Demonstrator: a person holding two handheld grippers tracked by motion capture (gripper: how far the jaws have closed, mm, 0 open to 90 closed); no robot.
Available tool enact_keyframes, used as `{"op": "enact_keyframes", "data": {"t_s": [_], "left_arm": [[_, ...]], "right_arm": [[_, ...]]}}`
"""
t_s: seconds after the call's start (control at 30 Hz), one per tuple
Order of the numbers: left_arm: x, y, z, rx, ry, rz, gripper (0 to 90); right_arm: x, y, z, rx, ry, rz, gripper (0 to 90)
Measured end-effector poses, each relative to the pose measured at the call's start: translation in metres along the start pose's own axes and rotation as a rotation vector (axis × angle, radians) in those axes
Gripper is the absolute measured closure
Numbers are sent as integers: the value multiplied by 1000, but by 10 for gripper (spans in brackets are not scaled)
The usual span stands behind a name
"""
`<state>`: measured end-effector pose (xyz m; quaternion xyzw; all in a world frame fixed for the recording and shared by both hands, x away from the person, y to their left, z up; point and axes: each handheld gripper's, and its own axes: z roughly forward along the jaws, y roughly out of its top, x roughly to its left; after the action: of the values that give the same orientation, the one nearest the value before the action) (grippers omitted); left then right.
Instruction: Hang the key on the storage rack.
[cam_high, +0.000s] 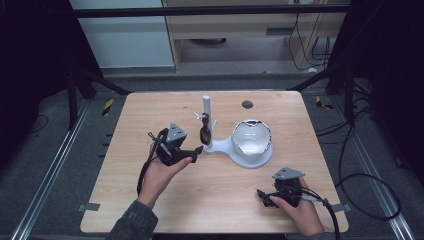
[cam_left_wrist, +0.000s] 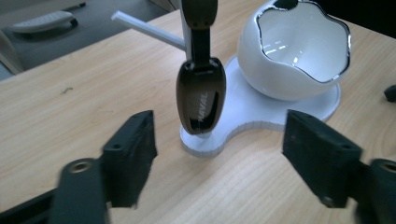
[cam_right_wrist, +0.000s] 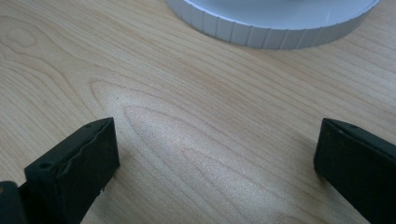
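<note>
Round black disc (cam_high: 247, 104) on the wooden table (cam_high: 150, 115), near its far edge

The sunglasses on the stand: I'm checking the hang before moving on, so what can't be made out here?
- Sunglasses: in the left gripper view the top edge cuts off where they hang on the stand.
- High view: the sunglasses are too small to show the hook contact.
- Bowl: its front wall hides the bottom inside.
- Right gripper view: the top edge cuts off the stand above its base.
</note>
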<state>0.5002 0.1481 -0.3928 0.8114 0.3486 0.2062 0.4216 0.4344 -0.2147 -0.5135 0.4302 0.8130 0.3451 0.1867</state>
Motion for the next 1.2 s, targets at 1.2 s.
{"op": "enact_keyframes", "data": {"t_s": [1.2], "left_arm": [[68, -121, -39, 234, 110, -68, 60]], "right_arm": [[0, 0, 0, 0, -3, 3, 5]]}}
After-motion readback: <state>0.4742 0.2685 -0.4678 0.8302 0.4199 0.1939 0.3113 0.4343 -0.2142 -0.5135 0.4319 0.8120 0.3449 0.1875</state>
